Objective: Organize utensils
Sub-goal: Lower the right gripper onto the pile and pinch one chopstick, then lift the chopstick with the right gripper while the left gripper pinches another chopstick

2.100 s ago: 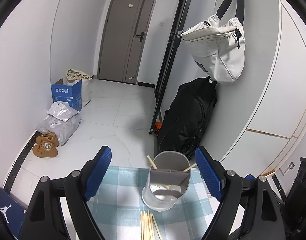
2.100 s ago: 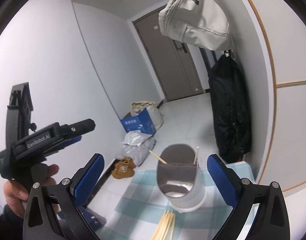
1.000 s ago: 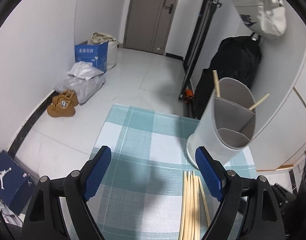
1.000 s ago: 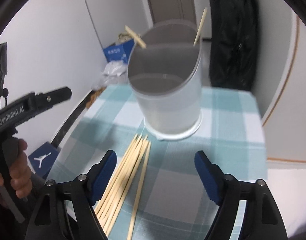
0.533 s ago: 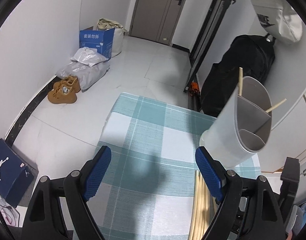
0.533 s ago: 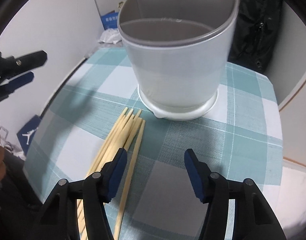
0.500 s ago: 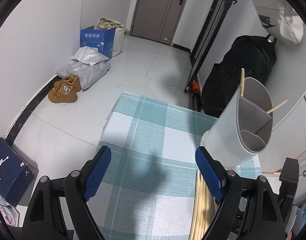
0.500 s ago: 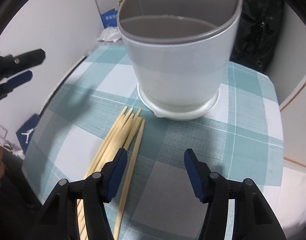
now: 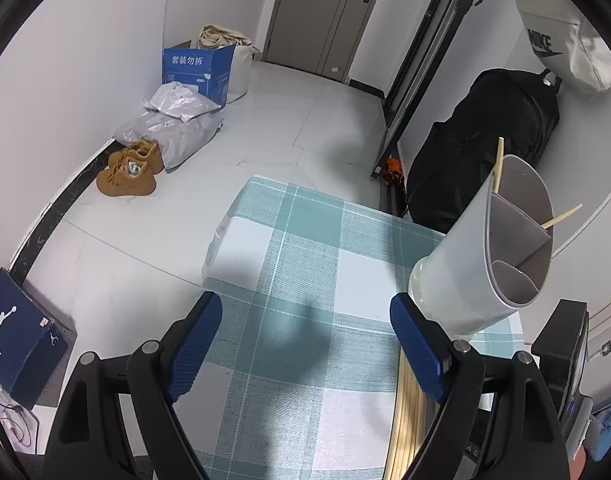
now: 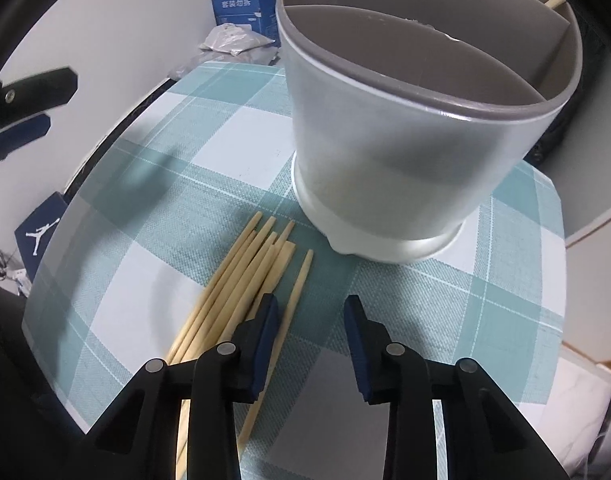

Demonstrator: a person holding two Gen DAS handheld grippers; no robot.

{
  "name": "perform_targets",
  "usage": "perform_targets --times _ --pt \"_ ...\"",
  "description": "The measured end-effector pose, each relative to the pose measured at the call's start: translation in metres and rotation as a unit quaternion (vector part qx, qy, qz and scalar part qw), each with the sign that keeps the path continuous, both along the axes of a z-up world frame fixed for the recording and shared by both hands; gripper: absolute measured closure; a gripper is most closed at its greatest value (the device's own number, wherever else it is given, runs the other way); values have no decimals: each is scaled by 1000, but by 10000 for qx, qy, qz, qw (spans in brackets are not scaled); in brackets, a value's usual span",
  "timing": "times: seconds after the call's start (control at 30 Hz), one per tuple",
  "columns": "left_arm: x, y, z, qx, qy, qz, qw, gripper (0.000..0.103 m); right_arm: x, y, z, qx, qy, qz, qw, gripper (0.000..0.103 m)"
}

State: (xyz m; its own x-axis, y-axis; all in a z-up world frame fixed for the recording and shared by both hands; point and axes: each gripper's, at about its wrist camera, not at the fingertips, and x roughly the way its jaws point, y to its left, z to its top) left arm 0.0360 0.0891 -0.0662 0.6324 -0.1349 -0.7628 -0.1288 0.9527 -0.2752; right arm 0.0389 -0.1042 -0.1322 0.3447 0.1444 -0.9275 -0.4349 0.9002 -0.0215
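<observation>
White tiles and pale walls frame a small table (image 9: 301, 264) under a teal-and-white checked cloth, with shoes (image 9: 129, 168), bags and a blue box (image 9: 197, 68) pushed against the far wall, out of the way.

On the cloth stands a grey holder (image 10: 417, 120), split inside by a partition, directly ahead of the right tongs (image 10: 311, 316). Two chopsticks already lean in its far compartment, so that is probably where the rest belong. A loose bundle of chopsticks (image 10: 241, 292) lies flat, thin ends toward the holder's base and close to it. One chopstick (image 10: 293, 296) lies slightly apart from the bundle.

The right tongs point steeply down over that stray stick. Their jaws are closing; the stick passes just inside the left-hand pad, but I see no pad pressing on it yet. Picking the outlying one makes sense, since it can be pinched without dragging its neighbours.

The left tongs (image 9: 305, 344) hang over bare cloth beside the bundle, jaws spread wide and holding nothing, the holder beyond their right-hand finger. They seem to be keeping clear, perhaps ready to steady the holder.
</observation>
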Motion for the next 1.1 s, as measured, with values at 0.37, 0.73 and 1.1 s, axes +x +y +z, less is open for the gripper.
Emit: perform_targets --times 0.37,0.73,1.1 --pt "0 3 -6 3 270 13 9996 20 3 -4 -3 204 -256 -391 9987 89" --pt "-2 -26 -22 324 642 -526 9960 20 3 -31 11 808 -261 -811 9931 100" --pt "-11 -60 -43 652 1244 -1243 9822 20 -12 -75 22 1828 -49 -1295 9746 100"
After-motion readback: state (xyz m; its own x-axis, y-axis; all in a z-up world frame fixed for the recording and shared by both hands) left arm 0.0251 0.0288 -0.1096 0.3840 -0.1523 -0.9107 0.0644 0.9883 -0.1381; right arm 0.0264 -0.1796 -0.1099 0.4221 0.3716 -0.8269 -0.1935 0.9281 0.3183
